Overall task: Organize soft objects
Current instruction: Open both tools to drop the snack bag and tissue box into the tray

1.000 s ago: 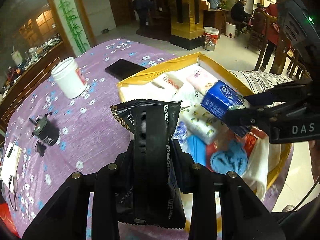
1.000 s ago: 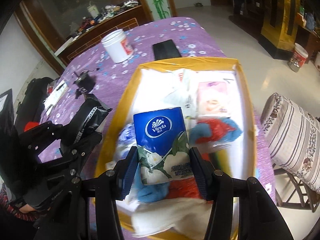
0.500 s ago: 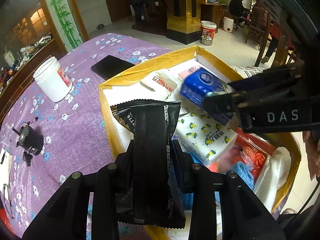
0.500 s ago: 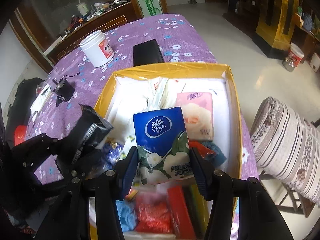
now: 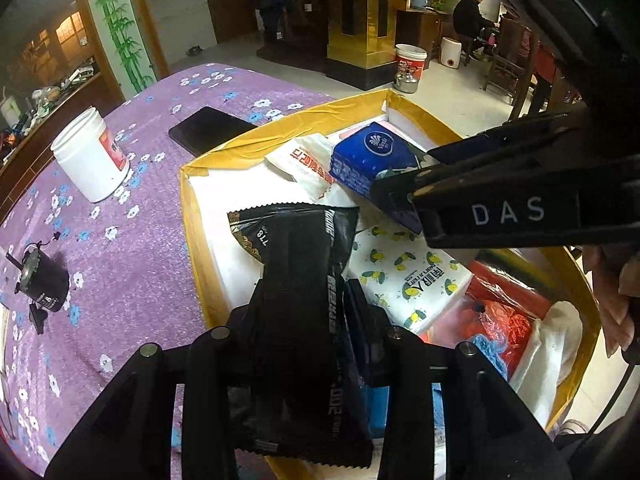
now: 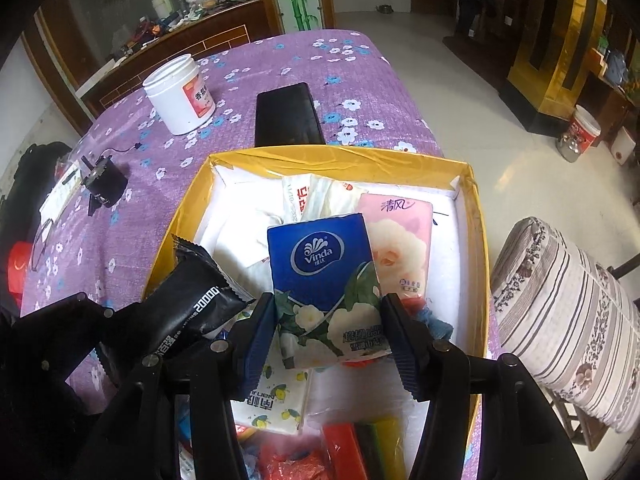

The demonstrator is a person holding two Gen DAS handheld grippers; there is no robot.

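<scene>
The left gripper [image 5: 310,304] holds a black packet [image 5: 298,280] between its jaws, which are opening. The pads still appear to touch the packet, though on the right side this is hard to confirm. The right gripper [image 6: 330,320] carries a blue tissue pack [image 6: 324,276]. Its jaws are also opening, and a narrow gap shows between the left pad and the pack.

Compared with one second ago, both grippers have moved further over the yellow box [image 6: 478,240]. The black packet, earlier above the purple cloth, now hangs over the box's near left corner. The blue tissue pack has advanced from the coloured items at the near end to a position just beside the pink tissue pack [image 6: 400,248].

The lemon-print tissue pack [image 5: 412,280] is partly covered by both grippers. The red and blue items at the near end of the box are too blurred to identify.

The surface carries a purple flowered cloth [image 6: 280,64]. Beyond the box lie a black phone [image 6: 288,114], a white jar [image 6: 178,98] and a small black device [image 6: 104,184]. A striped cushion [image 6: 560,320] rests on a chair to the right. In the room behind, people sit and stand near a gold pillar [image 5: 360,20].
</scene>
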